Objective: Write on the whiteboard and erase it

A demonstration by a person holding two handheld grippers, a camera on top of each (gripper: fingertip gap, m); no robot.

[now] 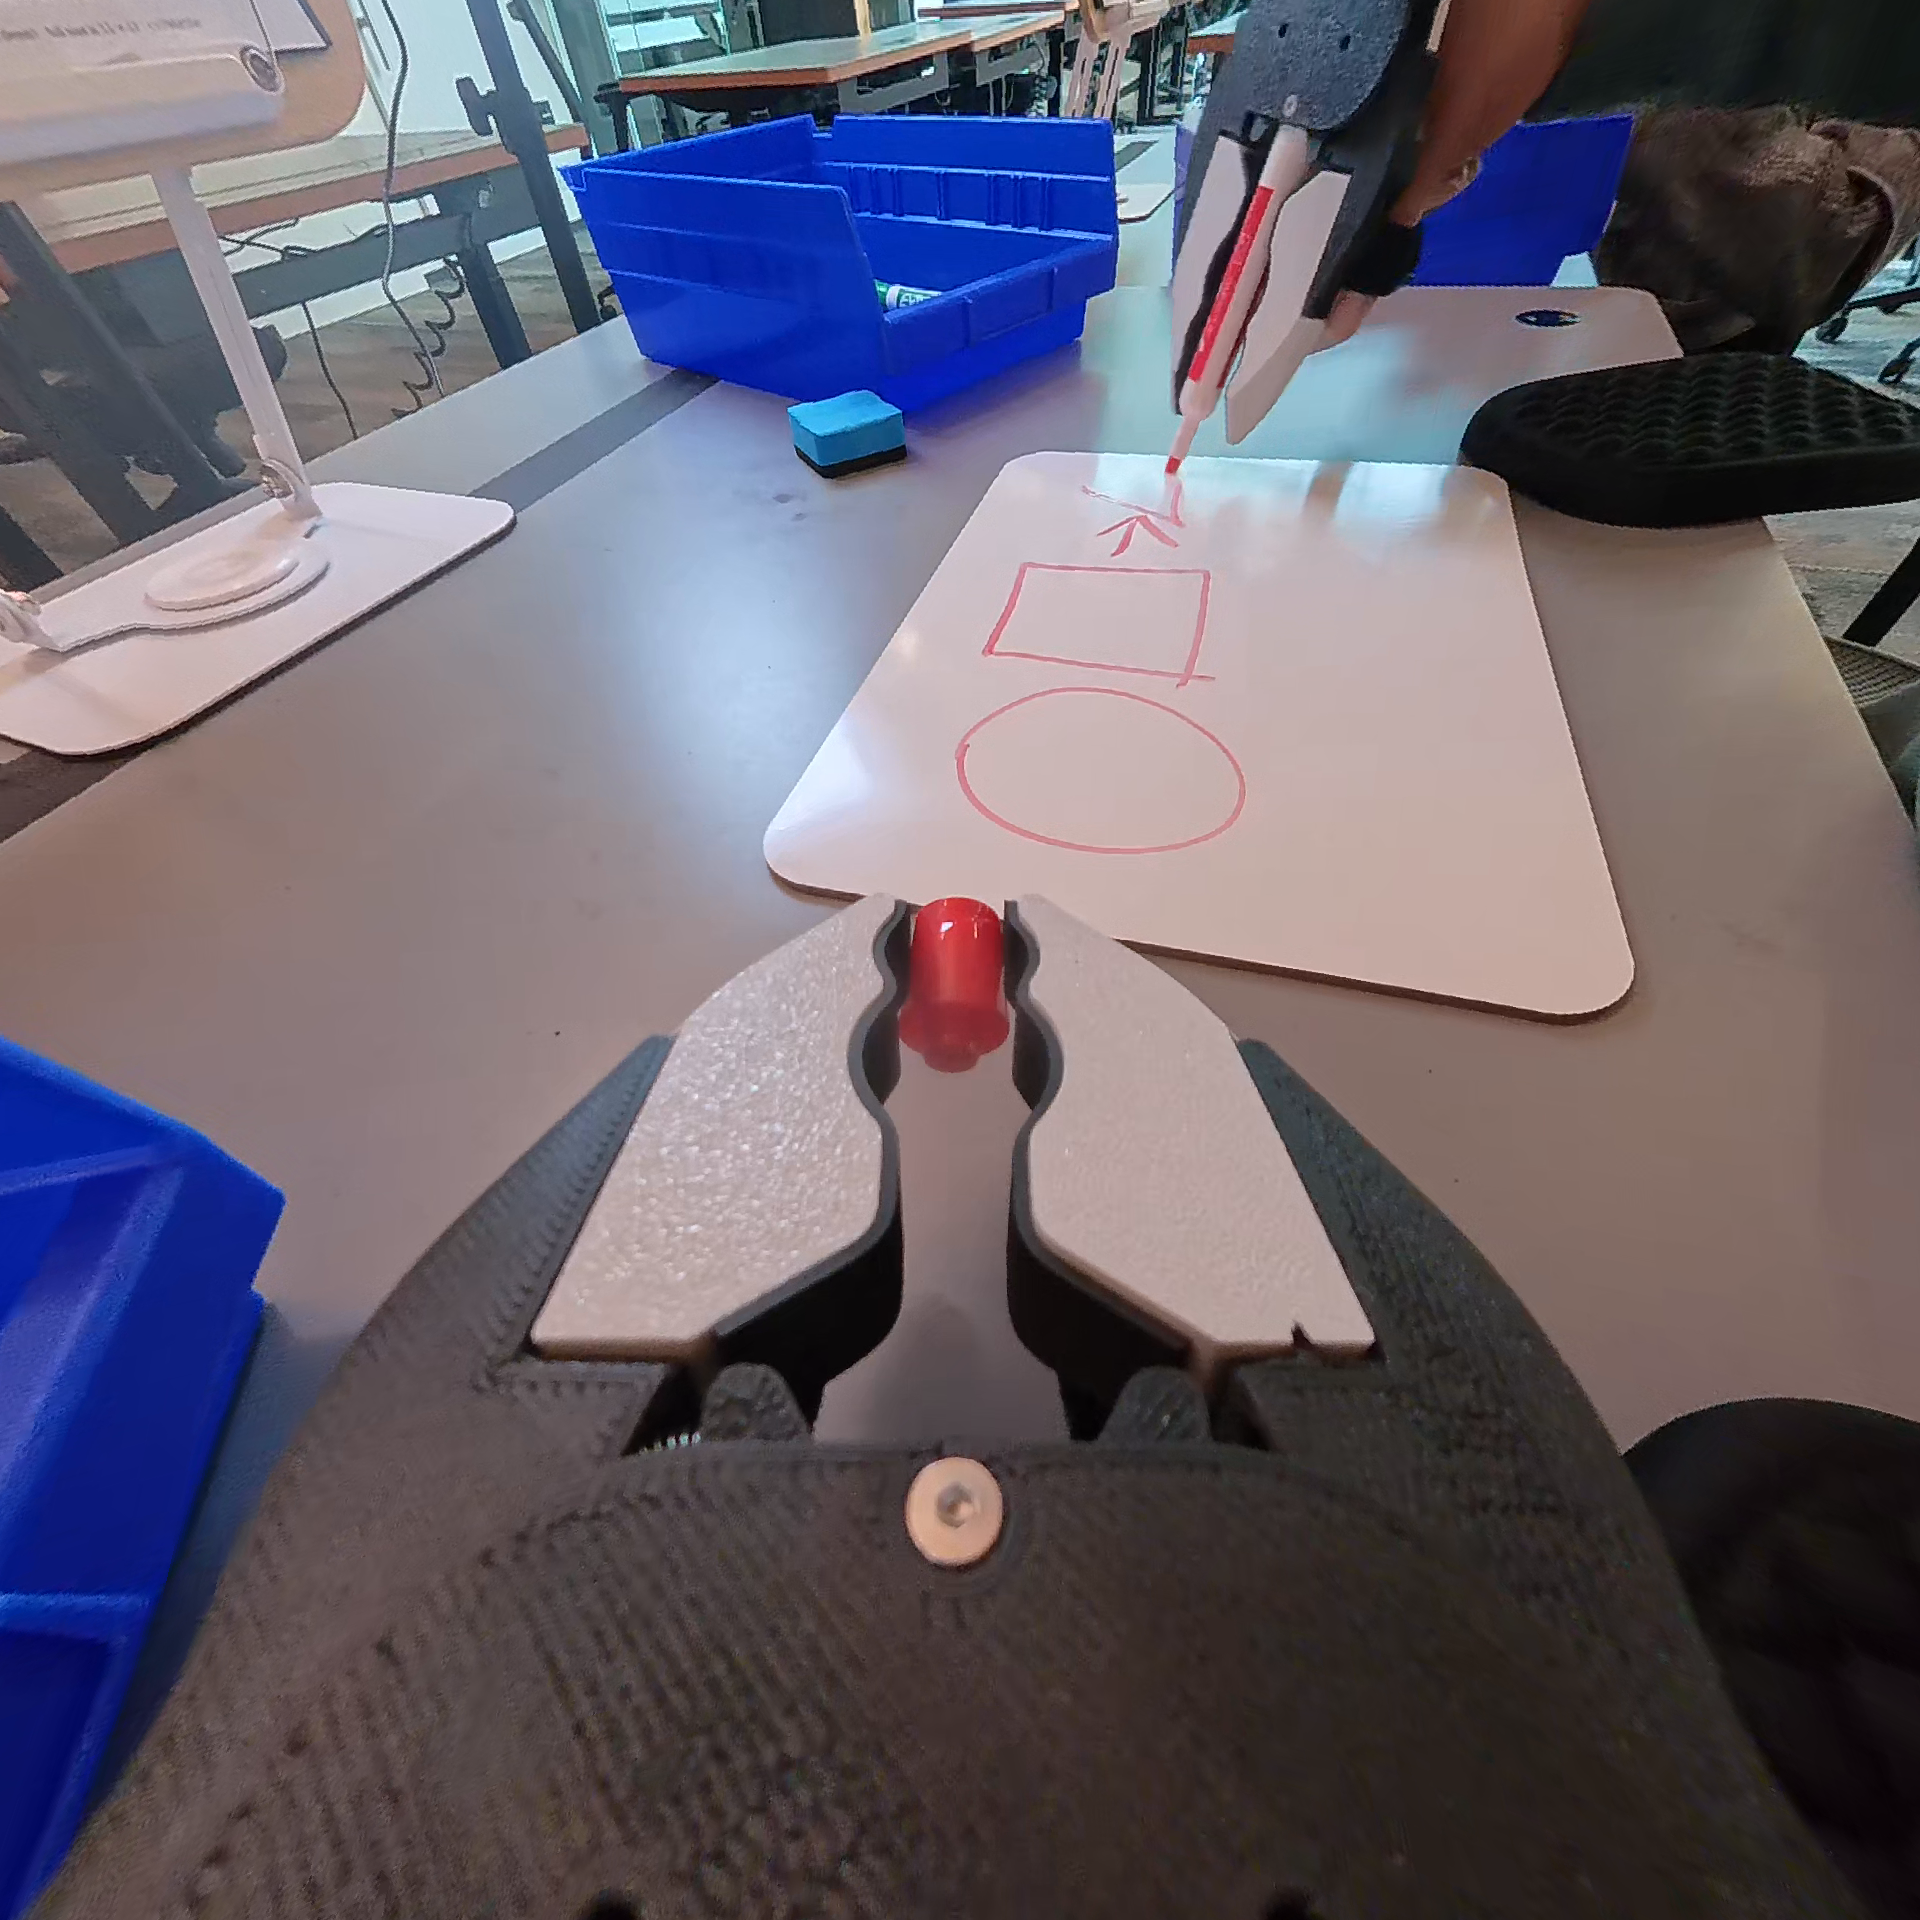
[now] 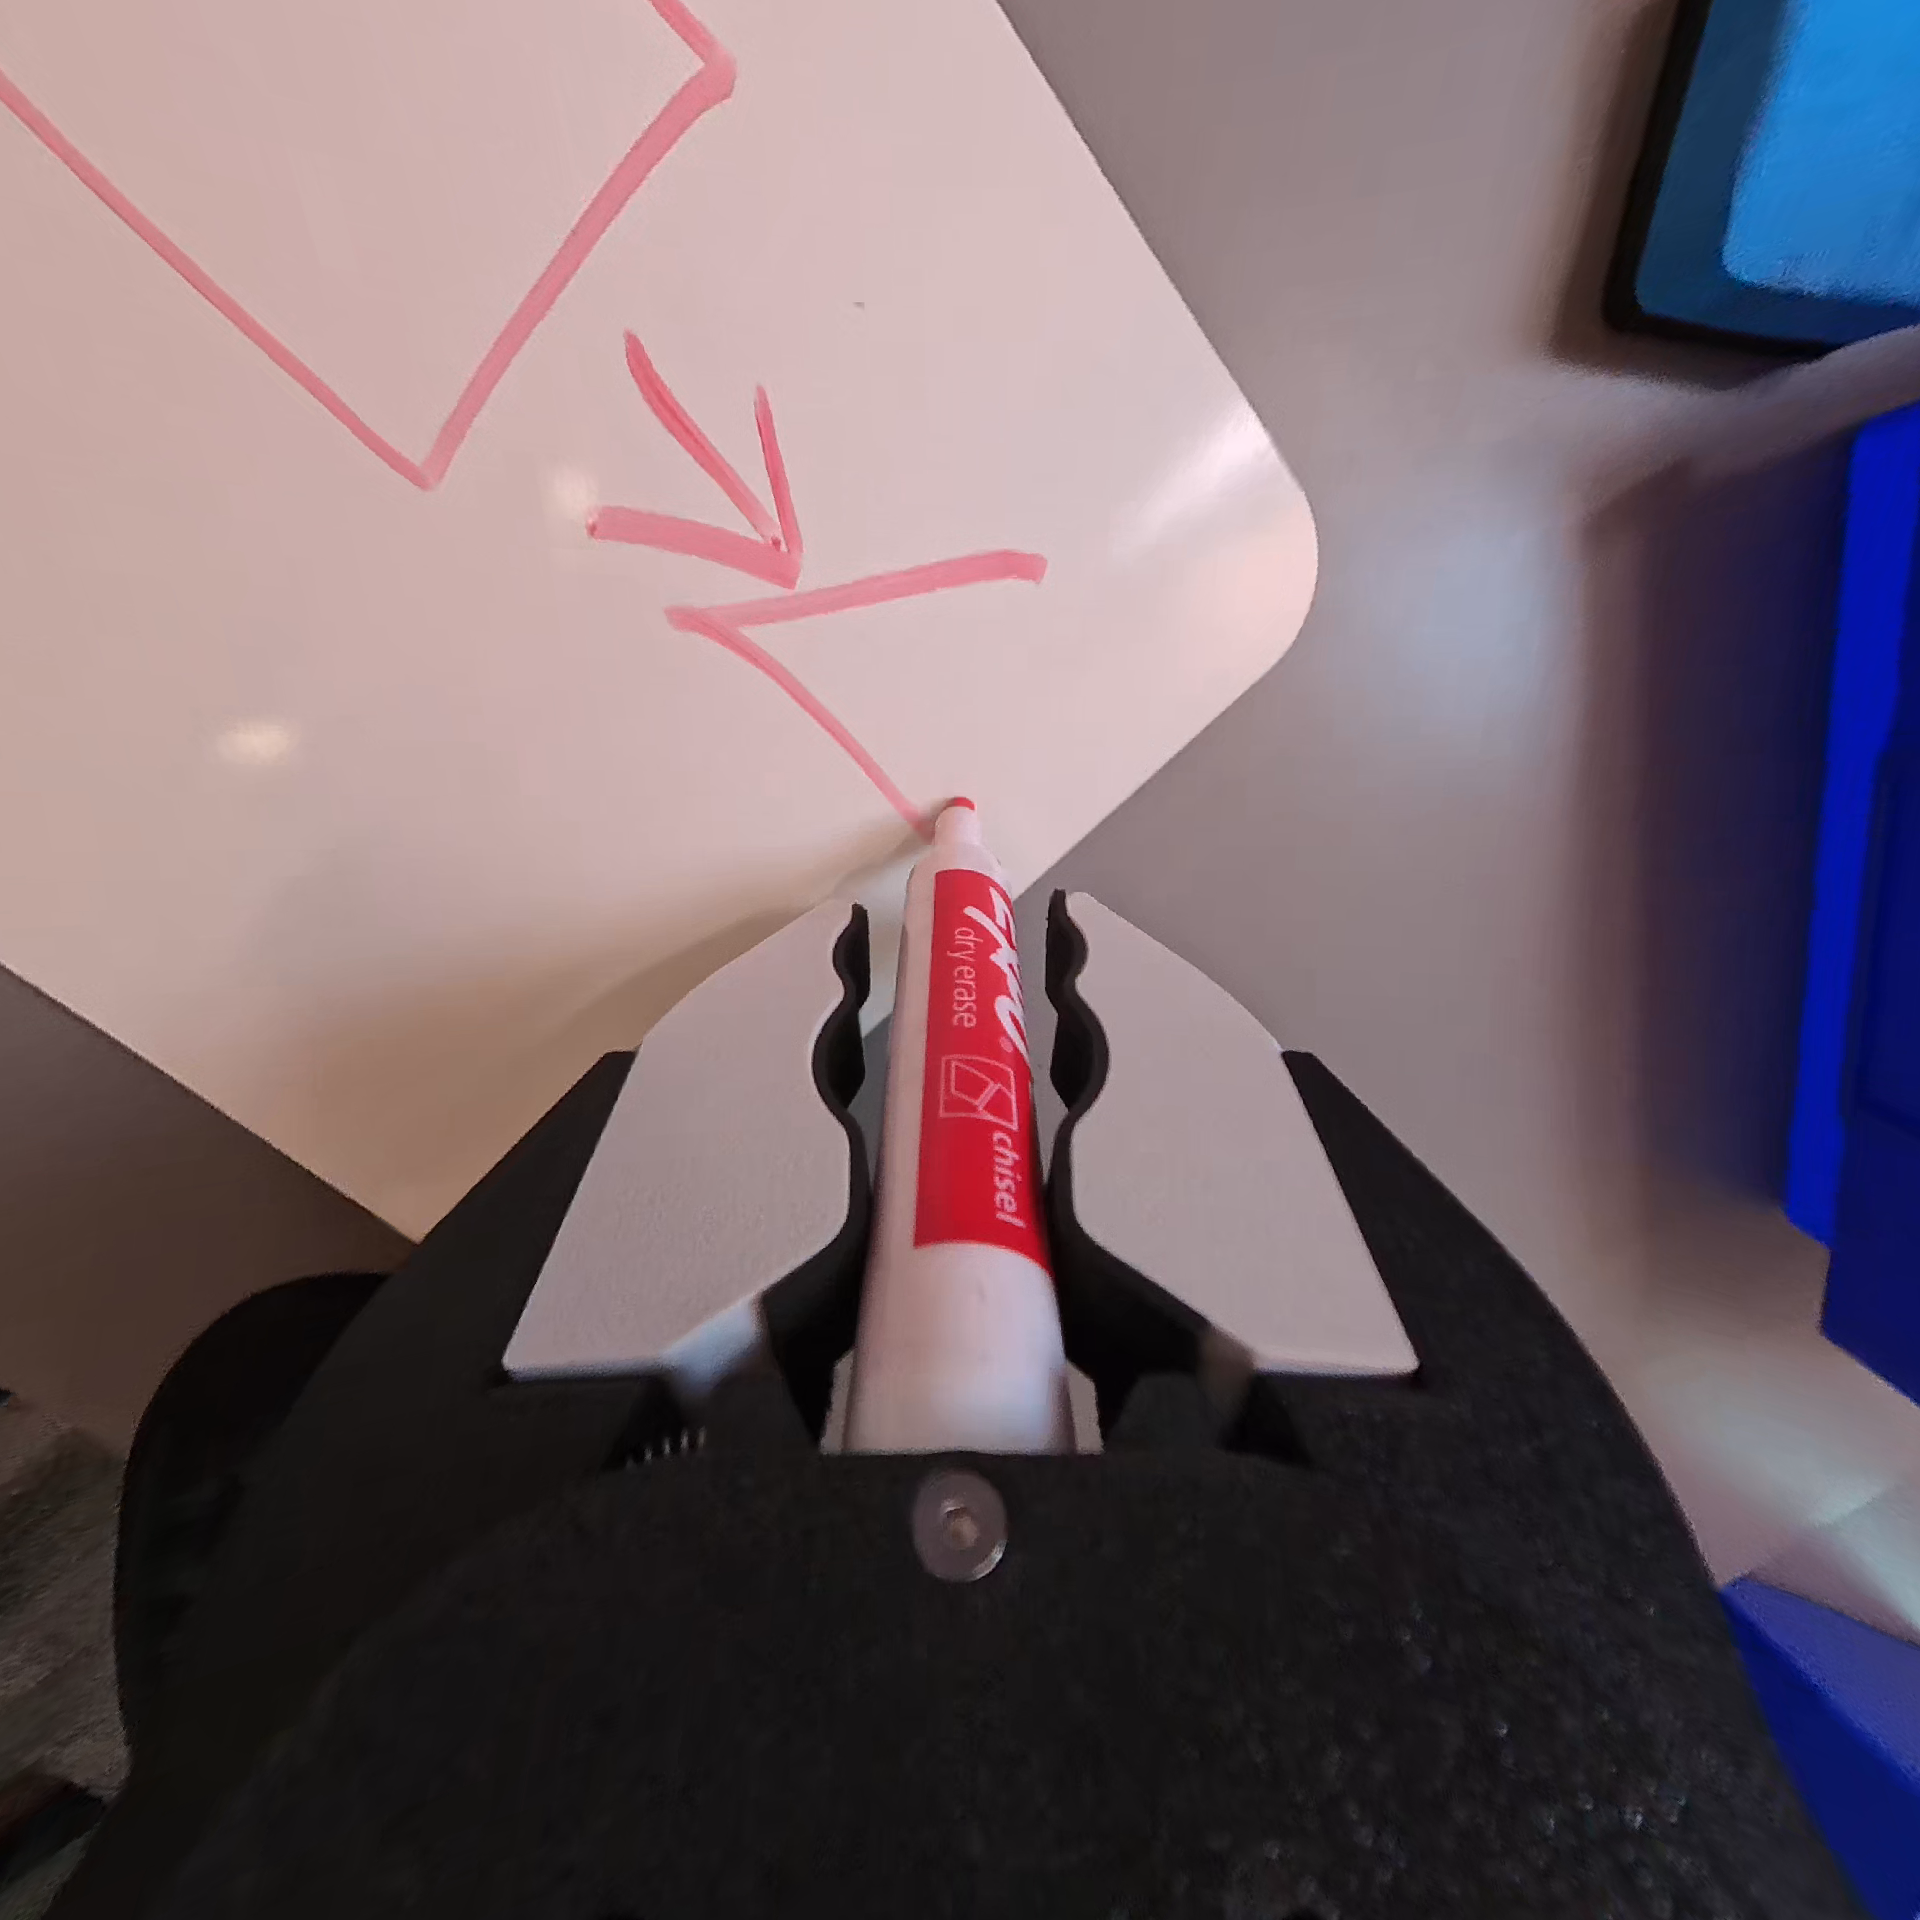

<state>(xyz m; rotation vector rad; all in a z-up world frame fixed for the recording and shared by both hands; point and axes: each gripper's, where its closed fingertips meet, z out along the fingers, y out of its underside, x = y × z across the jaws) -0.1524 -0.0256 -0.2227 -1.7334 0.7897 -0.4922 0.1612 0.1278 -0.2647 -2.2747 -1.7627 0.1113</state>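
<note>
A white whiteboard (image 1: 1351, 727) lies flat on the grey table, with a red circle (image 1: 1099, 771), a red square (image 1: 1096, 623) and red arrow strokes (image 1: 1138, 525) drawn on it. My right gripper (image 2: 954, 920) is shut on a red and white marker (image 2: 966, 1091), whose tip (image 2: 956, 808) touches the board near its corner at the end of a red line. The same gripper and marker (image 1: 1221, 312) show at the board's far end in the left wrist view. My left gripper (image 1: 954, 914) is shut on the red marker cap (image 1: 954, 982), just short of the board's near edge.
A blue eraser (image 1: 847, 431) lies beside an open blue bin (image 1: 852, 239) that holds a green marker (image 1: 904, 296). A white stand (image 1: 239, 582) is at the left, a black perforated pad (image 1: 1704, 431) at the right, another blue bin (image 1: 94, 1351) at the near left. The grippers' ends are close to 35 centimeters from one another.
</note>
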